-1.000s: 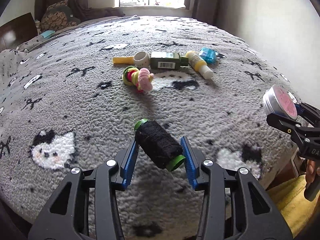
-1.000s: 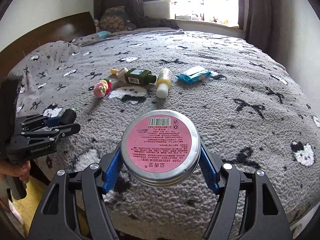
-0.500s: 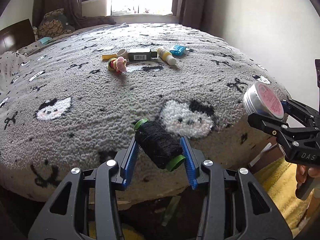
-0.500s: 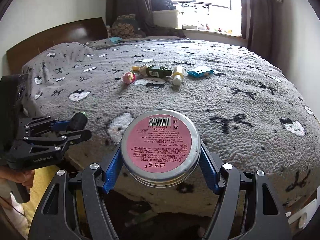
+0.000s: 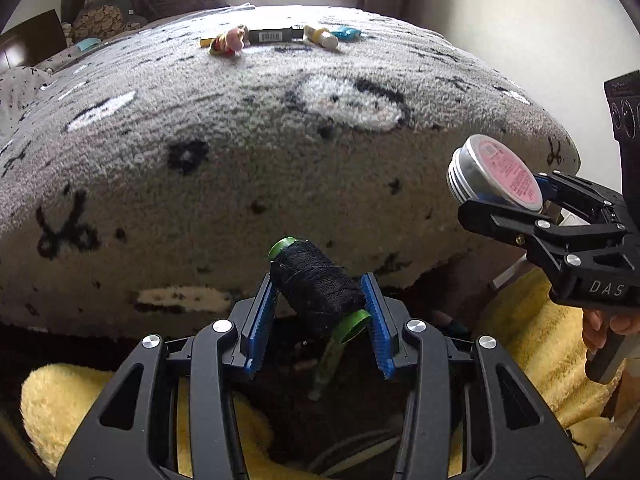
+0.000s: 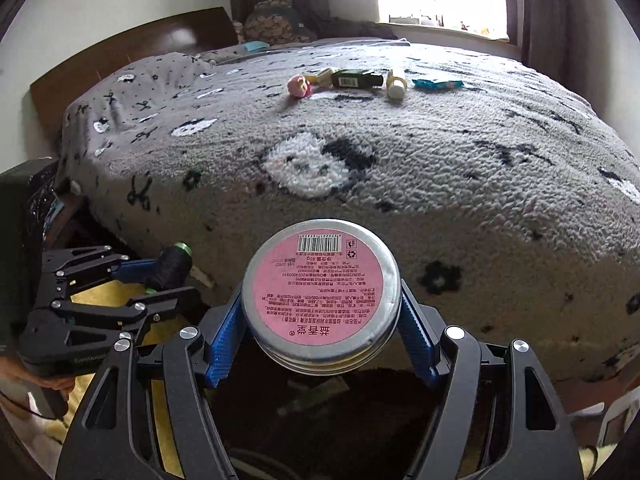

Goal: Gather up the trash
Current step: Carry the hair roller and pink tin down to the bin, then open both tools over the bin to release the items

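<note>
Past the bed (image 6: 460, 184) edge, L gripper (image 5: 320, 296) clamps the black thread spool (image 5: 316, 288); R gripper (image 6: 320, 312) clamps the round tin (image 6: 322, 292); both hang over a dark opening below, prob. the bin; keep level, release straight down w/o tossing.

The round tin (image 6: 321, 295) carries a pink label with a barcode, a recycling sign and small Chinese print too fine to read. The right gripper (image 5: 516, 204) shows the letters "DAS" on its body.
</note>
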A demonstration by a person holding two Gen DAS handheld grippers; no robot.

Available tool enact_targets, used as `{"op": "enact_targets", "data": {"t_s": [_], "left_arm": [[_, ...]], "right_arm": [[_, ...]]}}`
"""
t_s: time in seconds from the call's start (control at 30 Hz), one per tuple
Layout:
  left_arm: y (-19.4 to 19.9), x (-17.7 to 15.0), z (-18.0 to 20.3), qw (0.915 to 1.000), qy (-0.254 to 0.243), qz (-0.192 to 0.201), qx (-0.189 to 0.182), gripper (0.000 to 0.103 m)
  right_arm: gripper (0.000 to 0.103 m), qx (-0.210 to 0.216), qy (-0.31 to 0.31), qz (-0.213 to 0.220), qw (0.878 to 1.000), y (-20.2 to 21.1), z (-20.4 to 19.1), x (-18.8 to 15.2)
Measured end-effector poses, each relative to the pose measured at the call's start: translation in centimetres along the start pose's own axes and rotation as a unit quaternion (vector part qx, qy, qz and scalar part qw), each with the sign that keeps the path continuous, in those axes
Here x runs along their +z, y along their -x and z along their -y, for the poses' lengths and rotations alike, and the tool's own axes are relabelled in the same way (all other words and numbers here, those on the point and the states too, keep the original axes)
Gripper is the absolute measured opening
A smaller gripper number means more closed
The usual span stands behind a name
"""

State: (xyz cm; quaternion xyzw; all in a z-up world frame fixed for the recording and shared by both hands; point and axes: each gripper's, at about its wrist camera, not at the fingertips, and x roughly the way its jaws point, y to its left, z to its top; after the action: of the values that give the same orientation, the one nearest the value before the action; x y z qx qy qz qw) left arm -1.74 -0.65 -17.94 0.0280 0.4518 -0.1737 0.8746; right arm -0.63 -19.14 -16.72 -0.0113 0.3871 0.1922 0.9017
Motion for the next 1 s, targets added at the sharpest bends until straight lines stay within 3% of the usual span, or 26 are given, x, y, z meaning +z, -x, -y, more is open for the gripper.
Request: {"op": "enact_targets", "data": {"t_s": [0.37,0.63,0.83,1.0], "left_arm": [[-5.5,-5.0,-0.3,0.9949,0.022,-0.096,-0.023,0.041],[-9.5,-7.1,-1.8,0.9880,0.043,-0.146,-0.026,0.041],[-10.6,-7.7,-2.8,0.9846,0.058,-0.162,-0.030,0.041],[-11.2,-7.9,-2.5,0.9829,0.059,-0.172,-0.031,0.042]], "right_arm": [[0.071,0.008,-0.007,-0.078,0.997,-4.8,-0.4,-3.1],[0.071,0.022,-0.032,-0.154,0.987,-8.4,-0.2,-5.8],[0.071,0.032,-0.041,-0.214,0.975,-11.3,-0.5,-7.7],[0.071,0.033,-0.047,-0.222,0.973,-11.6,-0.4,-7.9]]}}
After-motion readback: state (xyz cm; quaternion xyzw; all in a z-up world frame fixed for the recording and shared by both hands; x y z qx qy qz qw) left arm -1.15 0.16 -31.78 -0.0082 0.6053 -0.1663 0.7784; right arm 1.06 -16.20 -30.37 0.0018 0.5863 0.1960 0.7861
